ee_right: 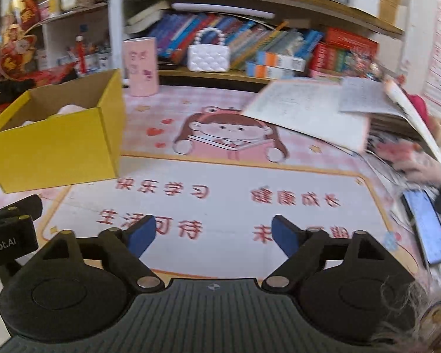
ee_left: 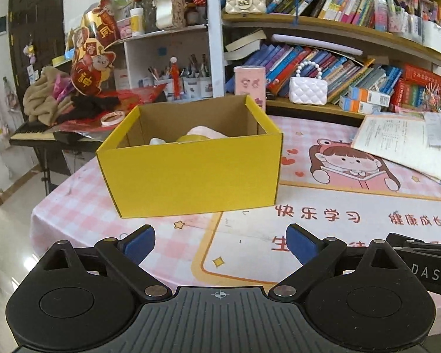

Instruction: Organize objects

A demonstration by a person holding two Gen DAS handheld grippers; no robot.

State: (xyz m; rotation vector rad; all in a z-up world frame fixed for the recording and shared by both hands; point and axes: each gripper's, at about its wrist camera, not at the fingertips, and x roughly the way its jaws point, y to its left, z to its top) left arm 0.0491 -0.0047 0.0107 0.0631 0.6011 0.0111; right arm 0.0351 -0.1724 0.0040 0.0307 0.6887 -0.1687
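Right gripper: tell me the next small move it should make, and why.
Probably swing the right gripper toward the phone at the table's right edge. Its jaws are open and empty over bare mat, and the left gripper is empty too. The yellow box already holds a few things, and the phone is the nearest loose item. Whether the phone belongs in the box is only a guess.

So the counter (ee_left: 250, 235) has a pink checked mat with a cartoon girl and red Chinese writing printed on it. Sitting right on it: an open yellow box (ee_left: 191, 176) near the left side, a pink canister (ee_left: 249, 86) just behind it at the far edge, open papers (ee_left: 402, 144) far right, and a phone (ee_right: 426, 226) lying flat near the right edge.
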